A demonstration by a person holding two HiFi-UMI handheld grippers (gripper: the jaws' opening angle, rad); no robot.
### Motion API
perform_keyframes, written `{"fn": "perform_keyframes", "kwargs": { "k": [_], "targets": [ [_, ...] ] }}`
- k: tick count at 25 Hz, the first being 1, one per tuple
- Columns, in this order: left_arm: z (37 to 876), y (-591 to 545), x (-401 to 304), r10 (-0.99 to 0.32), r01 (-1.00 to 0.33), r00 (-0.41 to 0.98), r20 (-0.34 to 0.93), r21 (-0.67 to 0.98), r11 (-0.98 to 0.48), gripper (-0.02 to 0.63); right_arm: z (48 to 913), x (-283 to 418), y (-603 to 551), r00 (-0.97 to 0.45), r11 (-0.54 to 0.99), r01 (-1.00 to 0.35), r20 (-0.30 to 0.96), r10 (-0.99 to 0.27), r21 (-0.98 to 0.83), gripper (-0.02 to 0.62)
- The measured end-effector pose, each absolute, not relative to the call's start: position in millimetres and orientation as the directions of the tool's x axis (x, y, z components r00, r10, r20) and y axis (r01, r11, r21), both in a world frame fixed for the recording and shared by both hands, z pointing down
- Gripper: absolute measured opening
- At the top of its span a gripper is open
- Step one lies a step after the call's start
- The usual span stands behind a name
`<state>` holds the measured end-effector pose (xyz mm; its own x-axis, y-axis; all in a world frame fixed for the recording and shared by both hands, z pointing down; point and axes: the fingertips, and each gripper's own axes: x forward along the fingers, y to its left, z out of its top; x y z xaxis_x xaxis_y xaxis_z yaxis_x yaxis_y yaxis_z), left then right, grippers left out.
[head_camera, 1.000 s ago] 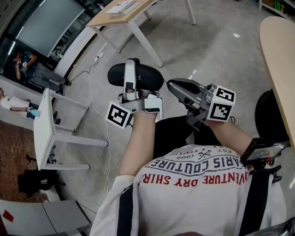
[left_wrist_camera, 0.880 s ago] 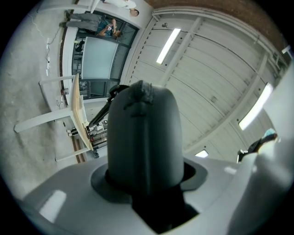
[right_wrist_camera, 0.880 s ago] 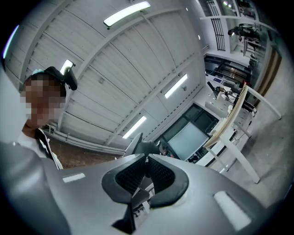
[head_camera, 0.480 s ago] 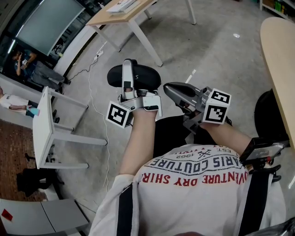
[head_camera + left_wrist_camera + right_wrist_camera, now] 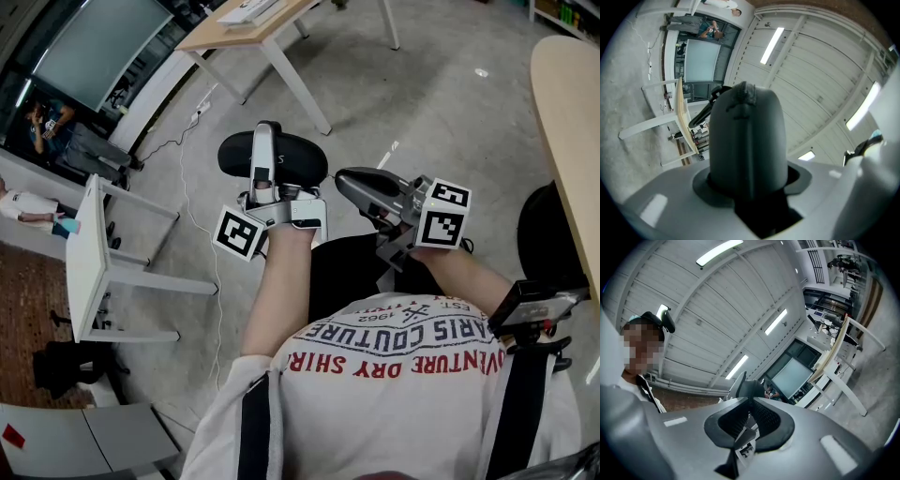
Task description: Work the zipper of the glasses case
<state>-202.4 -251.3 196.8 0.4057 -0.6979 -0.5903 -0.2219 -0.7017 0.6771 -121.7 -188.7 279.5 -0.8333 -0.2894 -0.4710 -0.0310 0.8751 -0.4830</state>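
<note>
The black oval glasses case (image 5: 291,155) hangs in the air above the floor, crosswise in my left gripper (image 5: 265,161), which is shut on its middle. In the left gripper view the case (image 5: 745,140) is a dark dome that fills the space between the white jaws. My right gripper (image 5: 345,178) points its tip at the case's right end, almost touching it. In the right gripper view its jaws (image 5: 750,401) are closing with a narrow gap left, and the case's dark end (image 5: 751,387) sits just past the tips. I cannot make out the zipper pull.
A wooden-topped table (image 5: 246,26) with white legs stands ahead on the grey floor. A small white table (image 5: 89,258) is at the left, and a curved tabletop edge (image 5: 567,122) is at the right. A cable (image 5: 192,202) trails across the floor.
The right gripper has edged a little left, closer to the case's end, and its jaws have narrowed slightly. The left gripper and the case have hardly moved.
</note>
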Motion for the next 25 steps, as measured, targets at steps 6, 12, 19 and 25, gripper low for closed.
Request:
{"fn": "perform_keyframes", "kwargs": {
  "k": [6, 12, 19, 25],
  "targets": [
    [220, -237, -182, -0.688, -0.519, 0.625, -0.368, 0.463, -0.719, 0.245, 284, -99, -212, -0.856, 0.895, -0.186, -0.380, -0.350, -0.406, 0.015],
    [277, -229, -173, -0.779, -0.779, 0.626, 0.027, 0.060, -0.624, 0.245, 300, -92, -230, -0.874, 0.876, -0.471, -0.080, -0.480, -0.105, 0.008],
    [325, -227, -171, -0.793, -0.799, 0.578, 0.191, -0.066, -0.598, 0.247, 334, -86, -240, -0.840, 0.849, -0.528, 0.145, -0.523, 0.001, -0.008],
    [323, -228, -172, -0.787, -0.799, 0.584, 0.197, -0.031, -0.601, 0.247, 341, -86, -242, -0.827, 0.839, -0.543, 0.174, -0.534, -0.008, -0.008]
  ]
}}
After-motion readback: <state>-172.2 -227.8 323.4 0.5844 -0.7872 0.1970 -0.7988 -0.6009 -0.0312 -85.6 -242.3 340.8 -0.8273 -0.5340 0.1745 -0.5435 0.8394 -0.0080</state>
